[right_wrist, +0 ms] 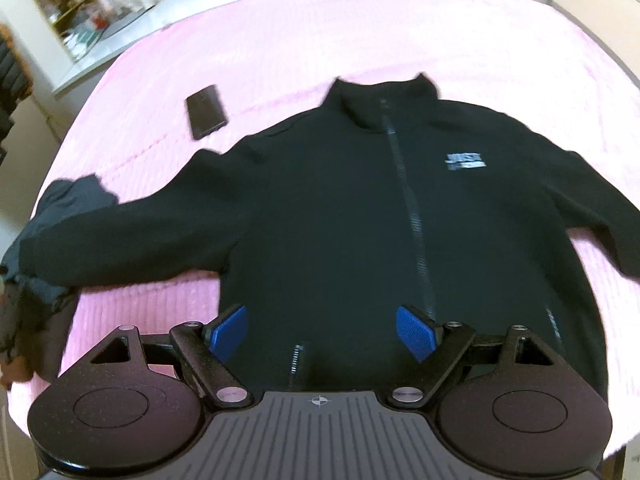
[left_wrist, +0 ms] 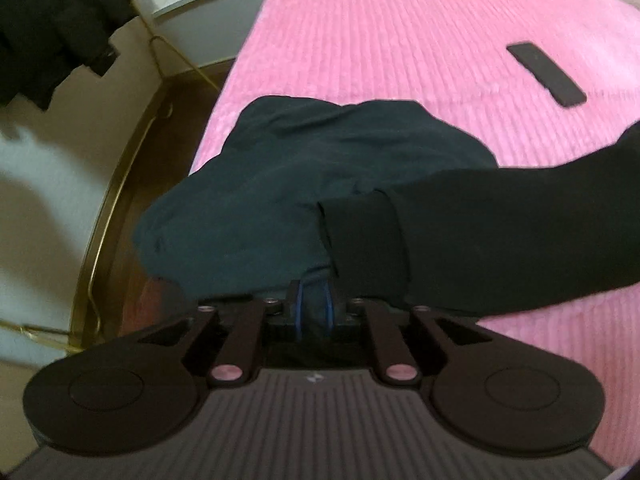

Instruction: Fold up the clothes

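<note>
Right wrist view: black zip jacket [right_wrist: 340,208] spread flat, sleeves out.

We see the left gripper [left_wrist: 314,312] pinched shut on dark blue cloth [left_wrist: 280,200], which bunches up over the edge of the pink bedspread [left_wrist: 400,40]. A black sleeve [left_wrist: 480,240] lies across the bedspread beside that cloth, and a dark phone [left_wrist: 546,74] rests farther out on the bedspread.
</note>
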`<act>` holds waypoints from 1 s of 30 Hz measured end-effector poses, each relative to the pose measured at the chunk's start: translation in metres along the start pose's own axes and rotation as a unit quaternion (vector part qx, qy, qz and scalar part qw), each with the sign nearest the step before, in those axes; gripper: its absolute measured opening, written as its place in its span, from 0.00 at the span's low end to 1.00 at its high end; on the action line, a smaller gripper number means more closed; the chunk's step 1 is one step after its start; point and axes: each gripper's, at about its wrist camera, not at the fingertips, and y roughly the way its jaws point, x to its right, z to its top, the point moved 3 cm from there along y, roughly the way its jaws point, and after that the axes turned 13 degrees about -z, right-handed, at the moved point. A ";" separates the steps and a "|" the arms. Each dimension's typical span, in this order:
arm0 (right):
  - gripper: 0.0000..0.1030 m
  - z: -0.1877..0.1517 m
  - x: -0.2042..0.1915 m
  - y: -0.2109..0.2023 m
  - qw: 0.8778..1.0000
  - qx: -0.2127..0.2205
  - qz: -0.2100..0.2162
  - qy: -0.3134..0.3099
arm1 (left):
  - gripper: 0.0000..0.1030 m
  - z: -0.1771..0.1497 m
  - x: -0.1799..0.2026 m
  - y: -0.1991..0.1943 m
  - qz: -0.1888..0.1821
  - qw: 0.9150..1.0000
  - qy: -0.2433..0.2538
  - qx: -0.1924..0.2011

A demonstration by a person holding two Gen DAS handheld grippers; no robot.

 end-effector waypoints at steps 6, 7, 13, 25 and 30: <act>0.84 -0.021 0.059 -0.028 0.991 0.000 -0.050 0.124 | 0.23 -0.002 0.061 -0.038 -0.071 0.996 0.044 0.009; 0.91 -0.026 0.071 -0.034 0.987 0.002 -0.058 0.153 | 0.27 -0.001 0.074 -0.043 -0.087 0.995 0.054 0.010; 0.99 -0.056 0.148 -0.078 0.950 0.030 -0.103 0.294 | 0.37 0.006 0.170 -0.073 -0.173 0.977 0.123 0.021; 0.99 -0.097 0.253 -0.139 0.879 0.089 -0.144 0.445 | 0.74 0.014 0.292 -0.147 -0.252 0.942 0.211 0.063; 0.99 -0.106 0.242 -0.130 0.886 0.064 -0.132 0.440 | 0.74 -0.001 0.305 -0.134 -0.268 0.939 0.209 0.053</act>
